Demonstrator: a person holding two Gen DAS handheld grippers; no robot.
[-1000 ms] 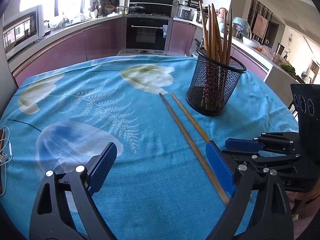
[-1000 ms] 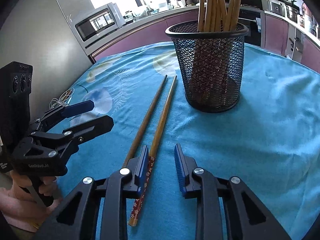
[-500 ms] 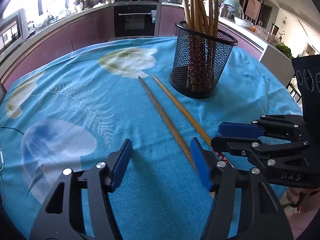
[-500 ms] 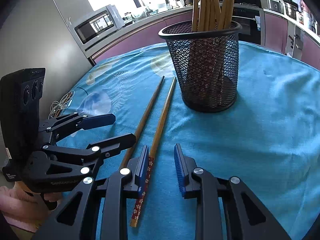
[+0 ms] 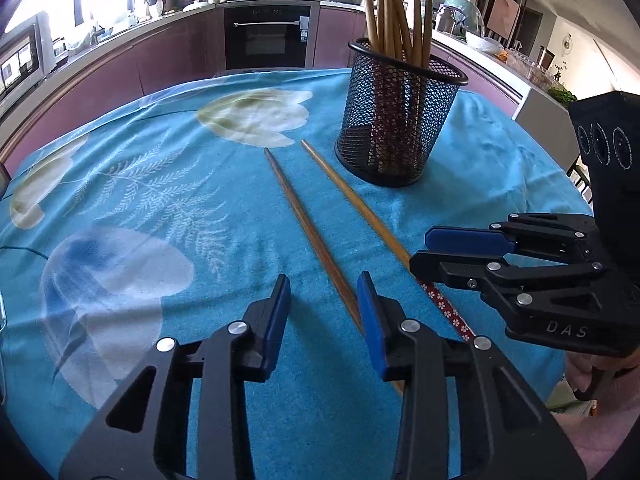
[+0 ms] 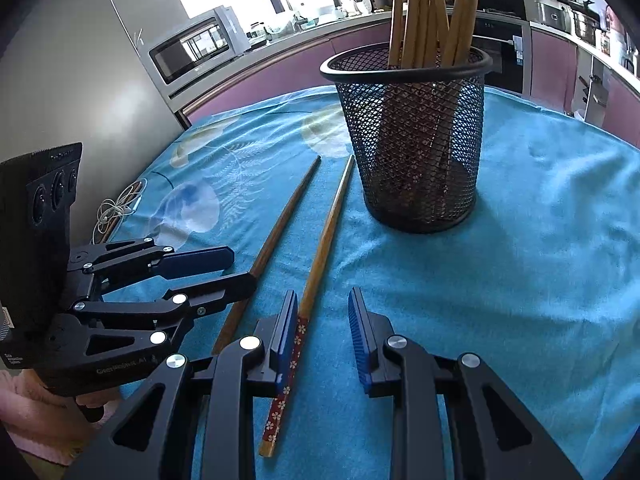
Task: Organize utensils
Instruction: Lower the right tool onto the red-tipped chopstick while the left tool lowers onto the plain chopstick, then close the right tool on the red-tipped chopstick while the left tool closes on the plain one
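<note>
Two chopsticks lie side by side on the blue cloth: a dark brown one (image 5: 304, 220) (image 6: 280, 232) and a lighter one (image 5: 356, 204) (image 6: 324, 248) with a red flowered end. A black mesh holder (image 5: 396, 120) (image 6: 416, 140) stands upright beyond them with several chopsticks in it. My left gripper (image 5: 324, 308) (image 6: 236, 268) is open, low over the near end of the dark chopstick, which lies against its right finger. My right gripper (image 6: 322, 328) (image 5: 424, 252) is open over the flowered end of the lighter chopstick, which lies by its left finger.
The round table (image 5: 140, 200) carries a blue leaf-print cloth. A coiled white cable (image 6: 118, 210) lies at its left edge. Kitchen counters, an oven (image 5: 268, 36) and a microwave (image 6: 196, 48) stand behind the table.
My left gripper has moved right and forward to the dark chopstick and its fingers have narrowed. My right gripper has edged slightly closer to the holder and stays open.
</note>
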